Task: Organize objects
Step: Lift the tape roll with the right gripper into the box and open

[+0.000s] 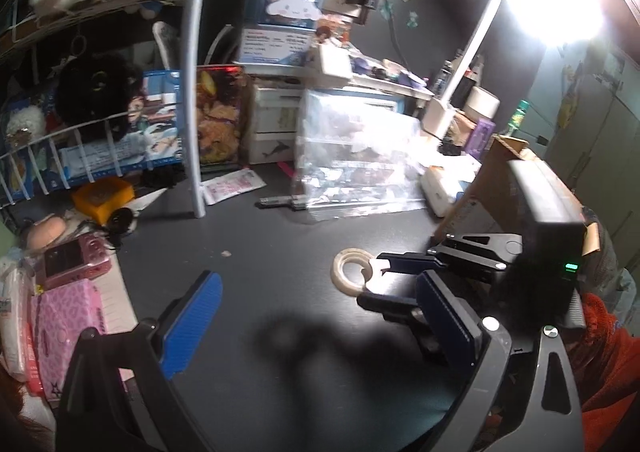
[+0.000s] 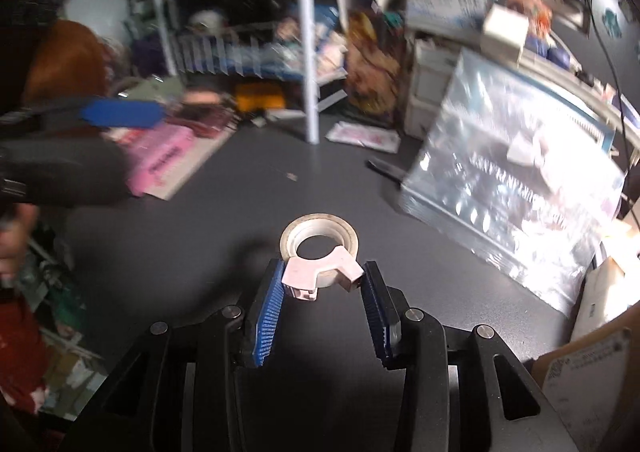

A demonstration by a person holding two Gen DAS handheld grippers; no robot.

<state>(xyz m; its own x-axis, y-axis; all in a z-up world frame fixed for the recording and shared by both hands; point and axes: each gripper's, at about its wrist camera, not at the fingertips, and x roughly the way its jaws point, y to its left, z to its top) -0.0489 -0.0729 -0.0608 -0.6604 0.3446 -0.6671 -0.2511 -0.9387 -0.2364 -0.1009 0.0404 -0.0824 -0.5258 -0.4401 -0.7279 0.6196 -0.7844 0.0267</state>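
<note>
A roll of tape in a pale pink dispenser [image 2: 320, 258] is gripped by its dispenser end between the blue pads of my right gripper [image 2: 323, 280], just above the dark desk [image 2: 240, 187]. In the left wrist view the same tape roll [image 1: 352, 272] is held by the right gripper [image 1: 374, 278], which reaches in from the right. My left gripper [image 1: 316, 316] is wide open and empty over the desk, near the tape roll; one of its blue fingers [image 2: 120, 113] shows at the left of the right wrist view.
A clear plastic bag [image 1: 356, 155] leans at the back, with a pen [image 1: 280, 201] before it. A white shelf pole [image 1: 192, 71], wire rack, pink camera [image 1: 72, 260], pink notebook [image 1: 68, 328], orange box [image 1: 102, 193], lamp [image 1: 464, 63] and cardboard box [image 1: 500, 171] surround the desk.
</note>
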